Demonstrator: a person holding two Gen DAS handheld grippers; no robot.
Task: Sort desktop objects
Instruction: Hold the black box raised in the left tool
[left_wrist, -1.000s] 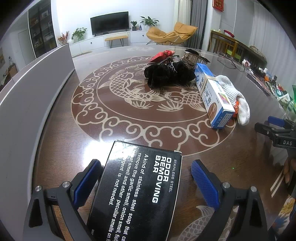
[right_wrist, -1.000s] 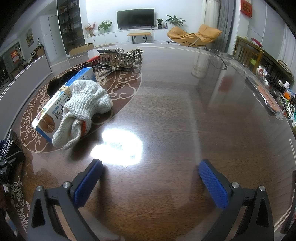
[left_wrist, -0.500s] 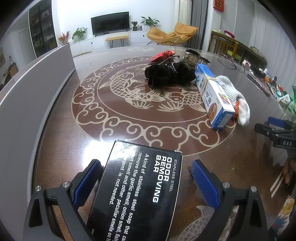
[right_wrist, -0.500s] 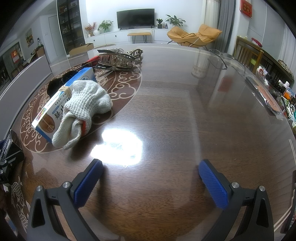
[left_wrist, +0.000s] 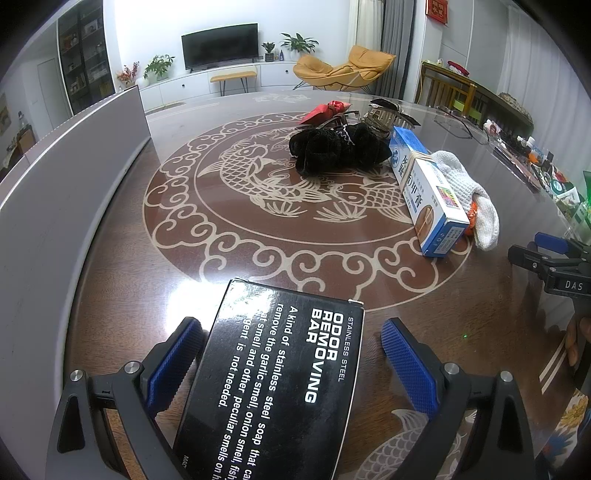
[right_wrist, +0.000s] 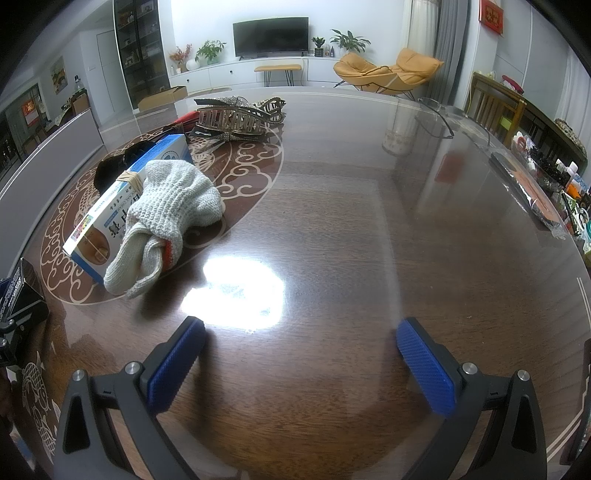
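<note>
Black soap box (left_wrist: 273, 384) sat between my spread left claw (left_wrist: 291, 354), unclamped; right claw (right_wrist: 299, 354) apart, empty, idle.

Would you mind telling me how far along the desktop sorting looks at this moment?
Early, it seems. The black odor-removing-bar box lies between the open left tongs, apart from the pile, not gripped. The right tongs are open and empty. Left: the blue-and-white box, knitted glove, black mesh bundle, hair claw clips and red item.
</note>
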